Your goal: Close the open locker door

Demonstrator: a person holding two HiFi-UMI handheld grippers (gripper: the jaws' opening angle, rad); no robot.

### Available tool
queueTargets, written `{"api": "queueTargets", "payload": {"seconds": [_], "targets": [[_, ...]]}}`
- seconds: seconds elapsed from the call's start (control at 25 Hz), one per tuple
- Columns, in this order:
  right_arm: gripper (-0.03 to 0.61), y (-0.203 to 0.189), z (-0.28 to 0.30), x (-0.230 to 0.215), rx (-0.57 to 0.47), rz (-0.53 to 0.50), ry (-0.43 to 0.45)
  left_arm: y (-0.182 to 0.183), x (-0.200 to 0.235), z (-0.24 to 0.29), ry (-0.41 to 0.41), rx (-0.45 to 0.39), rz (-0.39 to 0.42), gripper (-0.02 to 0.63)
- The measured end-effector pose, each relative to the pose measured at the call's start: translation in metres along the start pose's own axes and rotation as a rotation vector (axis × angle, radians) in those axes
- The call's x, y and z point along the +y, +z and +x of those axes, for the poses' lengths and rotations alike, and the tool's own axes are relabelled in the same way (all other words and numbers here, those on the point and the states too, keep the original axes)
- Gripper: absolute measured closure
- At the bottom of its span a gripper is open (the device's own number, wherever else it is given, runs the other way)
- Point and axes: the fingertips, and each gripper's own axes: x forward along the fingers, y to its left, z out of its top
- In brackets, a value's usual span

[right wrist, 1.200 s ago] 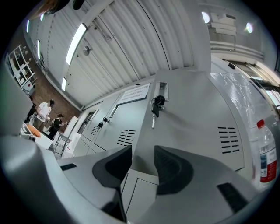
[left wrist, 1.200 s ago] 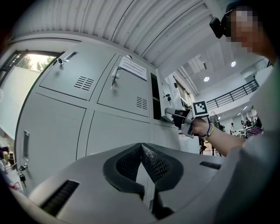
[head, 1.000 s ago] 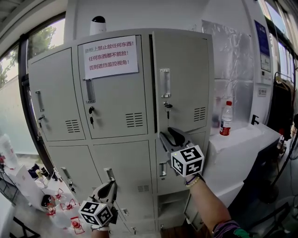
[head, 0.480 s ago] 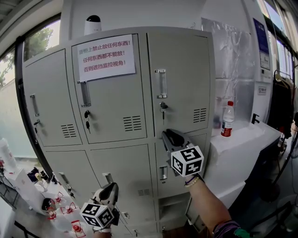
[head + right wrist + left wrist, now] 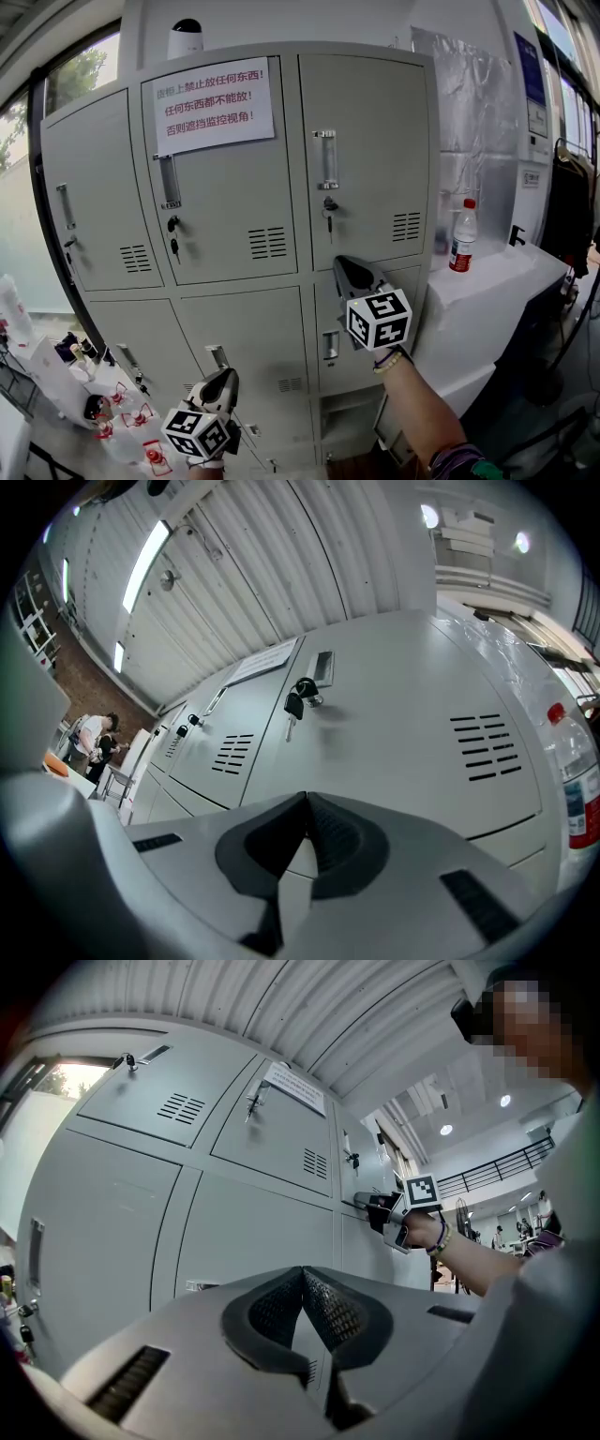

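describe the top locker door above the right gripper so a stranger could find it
Find the grey locker bank and follow its upper row to the rightmost door, nearest the water bottle. Unlike the middle door beside it, it carries no white paper sign.

A white counter (image 5: 511, 272) stands just beside the right side of a grey locker bank (image 5: 253, 328). A clear plastic bottle (image 5: 459, 236) with a red cap and red label stands upright on the counter, near the wall. A rounded white device (image 5: 185, 39) with a dark face sits on top of the lockers, towards the left
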Motion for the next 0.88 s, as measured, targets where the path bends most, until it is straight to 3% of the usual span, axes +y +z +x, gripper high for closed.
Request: {"api": "queueTargets", "payload": {"seconds": [0.88], "targets": [[0.594,-0.015,-0.010,-0.003,0.034,0.026,-0.013,-0.019,-0.026,-0.009,-0.034,0.046,0.017,0.592]]}}
